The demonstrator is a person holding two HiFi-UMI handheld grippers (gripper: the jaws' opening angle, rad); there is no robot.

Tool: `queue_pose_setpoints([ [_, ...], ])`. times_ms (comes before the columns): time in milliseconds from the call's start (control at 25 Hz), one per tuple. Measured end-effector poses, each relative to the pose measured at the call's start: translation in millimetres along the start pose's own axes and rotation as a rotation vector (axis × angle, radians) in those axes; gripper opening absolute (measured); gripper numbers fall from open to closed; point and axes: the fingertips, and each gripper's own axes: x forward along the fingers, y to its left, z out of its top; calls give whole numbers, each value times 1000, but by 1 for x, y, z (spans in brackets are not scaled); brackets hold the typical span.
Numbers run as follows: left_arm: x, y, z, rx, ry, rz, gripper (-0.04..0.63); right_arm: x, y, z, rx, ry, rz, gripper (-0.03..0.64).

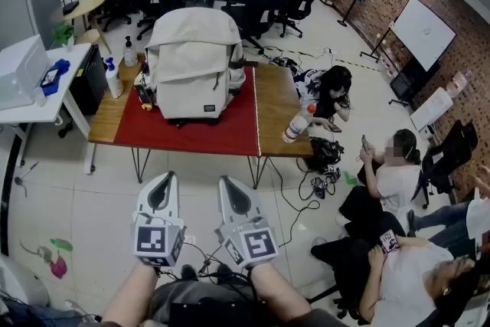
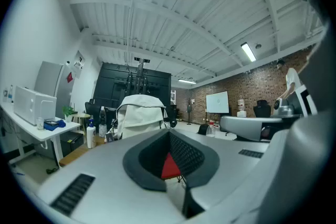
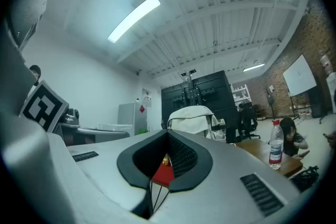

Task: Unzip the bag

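Both claws hang side by side, low and close to the person's body, well short of the tabletop. The left claw has its jaws drawn together with nothing between them, and the left gripper view confirms it: the left claw shows only a sliver of red mat through the notch of its dark pads. The right claw is closed just as tight and just as empty, as the right gripper view shows. Out ahead, across a stretch of bare floor, the cream backpack stands upright on a red mat in the middle of the wooden tabletop, well apart from both claws and roughly centred between their lines of sight. A water bottle with a red cap leans near the tabletop's right edge, and a white pump bottle stands to the left of the backpack. People sit off to the right.
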Motion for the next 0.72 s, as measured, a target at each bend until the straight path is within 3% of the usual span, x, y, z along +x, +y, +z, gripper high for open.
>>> queue_pose_setpoints([
  [200,0,13,-3,23,-7,-39,34,12,9,-7,-17,-4,-39,18],
  [360,2,25,-5,-10,10,-61,34,15,12,-8,-26,-8,-75,18],
  [720,19,37,-8,-9,6,-98,34,23,-5,-16,-39,9,-144,18],
])
